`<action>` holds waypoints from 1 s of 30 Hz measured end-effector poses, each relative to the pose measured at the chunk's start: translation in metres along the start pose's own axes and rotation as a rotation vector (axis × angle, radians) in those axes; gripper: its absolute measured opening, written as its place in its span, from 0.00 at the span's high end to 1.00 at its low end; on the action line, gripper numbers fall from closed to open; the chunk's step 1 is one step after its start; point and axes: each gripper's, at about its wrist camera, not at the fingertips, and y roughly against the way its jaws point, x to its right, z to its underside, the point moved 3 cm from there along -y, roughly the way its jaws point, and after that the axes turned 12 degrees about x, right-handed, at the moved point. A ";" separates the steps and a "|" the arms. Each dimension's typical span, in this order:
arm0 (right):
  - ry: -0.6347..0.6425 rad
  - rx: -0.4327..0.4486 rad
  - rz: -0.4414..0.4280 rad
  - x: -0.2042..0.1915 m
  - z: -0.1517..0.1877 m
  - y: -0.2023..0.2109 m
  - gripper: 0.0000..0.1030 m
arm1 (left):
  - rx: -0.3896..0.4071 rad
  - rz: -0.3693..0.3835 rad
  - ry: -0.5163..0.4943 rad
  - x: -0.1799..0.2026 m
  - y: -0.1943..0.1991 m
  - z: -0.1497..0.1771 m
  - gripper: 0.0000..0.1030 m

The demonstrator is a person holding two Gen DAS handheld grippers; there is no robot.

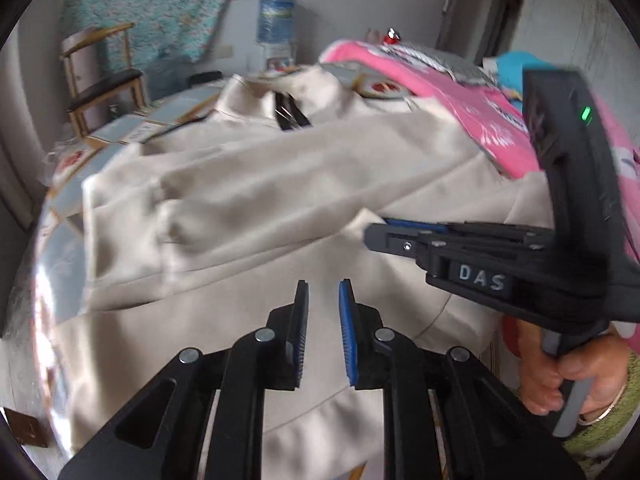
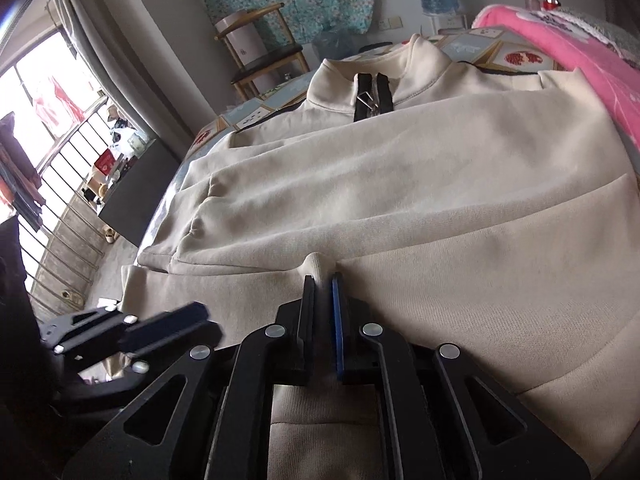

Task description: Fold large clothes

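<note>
Along the table's [image 2: 256,114] near edge my right gripper [image 2: 322,280] pinches a ridge of the cream sweatshirt's [image 2: 440,184] hem; collar lies straight ahead at the far edge. My left gripper [image 1: 323,286] hangs slightly parted, empty, beside it.

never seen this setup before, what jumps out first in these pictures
A large cream fleece sweatshirt with a black zip collar lies spread across the middle of the patterned table, sleeves folded over its front. The right hand-held gripper pinches a small ridge of its fabric near the hem, while the left hand-held gripper hangs empty above it. A bright pink blanket lies beyond, on the right.
</note>
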 end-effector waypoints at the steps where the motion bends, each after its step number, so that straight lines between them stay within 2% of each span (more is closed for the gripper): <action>1: -0.018 -0.010 -0.017 0.003 -0.002 0.002 0.89 | -0.023 -0.018 -0.013 0.002 -0.009 0.003 0.85; 3: -0.041 -0.007 -0.030 0.011 -0.008 0.013 0.81 | -0.019 -0.046 -0.022 0.004 -0.014 0.004 0.85; 4: -0.042 0.009 -0.024 0.016 -0.013 0.023 0.73 | -0.024 -0.049 -0.017 0.004 -0.014 0.004 0.86; 5: -0.040 0.036 -0.007 0.024 -0.020 0.035 0.68 | -0.028 -0.050 -0.009 0.004 -0.015 0.004 0.85; 6: -0.037 0.067 0.019 0.034 -0.026 0.050 0.57 | -0.030 -0.048 0.000 0.003 -0.015 0.004 0.86; 7: -0.037 0.095 0.053 0.046 -0.032 0.065 0.53 | -0.030 -0.049 0.000 0.003 -0.014 0.005 0.86; 9: -0.049 0.115 0.135 0.074 -0.039 0.086 0.52 | -0.028 -0.055 -0.010 0.004 -0.014 0.005 0.86; 13: -0.052 0.042 0.287 0.120 -0.037 0.089 0.51 | -0.025 -0.071 -0.031 0.006 -0.012 0.006 0.86; 14: -0.048 0.028 0.294 0.125 -0.035 0.087 0.51 | -0.025 -0.072 -0.034 0.006 -0.011 0.006 0.86; 17: -0.001 0.023 0.322 0.130 -0.034 0.077 0.53 | -0.021 -0.076 -0.038 0.007 -0.010 0.007 0.86; 18: 0.018 0.024 0.331 0.130 -0.034 0.073 0.59 | -0.019 -0.078 -0.040 0.007 -0.010 0.007 0.86; 19: 0.037 0.030 0.348 0.130 -0.034 0.070 0.71 | -0.016 -0.080 -0.043 0.008 -0.010 0.008 0.86; 20: 0.058 0.034 0.362 0.130 -0.034 0.068 0.78 | -0.013 -0.081 -0.047 0.008 -0.009 0.008 0.86; 21: 0.076 0.044 0.376 0.130 -0.035 0.067 0.89 | -0.009 -0.082 -0.051 0.009 -0.009 0.009 0.86; 22: 0.080 0.059 0.378 0.130 -0.036 0.070 0.94 | -0.007 -0.082 -0.052 0.009 -0.009 0.009 0.86; 27: 0.049 0.191 0.406 0.129 -0.045 0.097 0.96 | 0.001 -0.088 -0.053 0.007 -0.009 0.007 0.86; 30: 0.028 0.185 0.415 0.136 -0.043 0.085 0.96 | 0.006 -0.097 -0.061 0.006 -0.010 0.006 0.87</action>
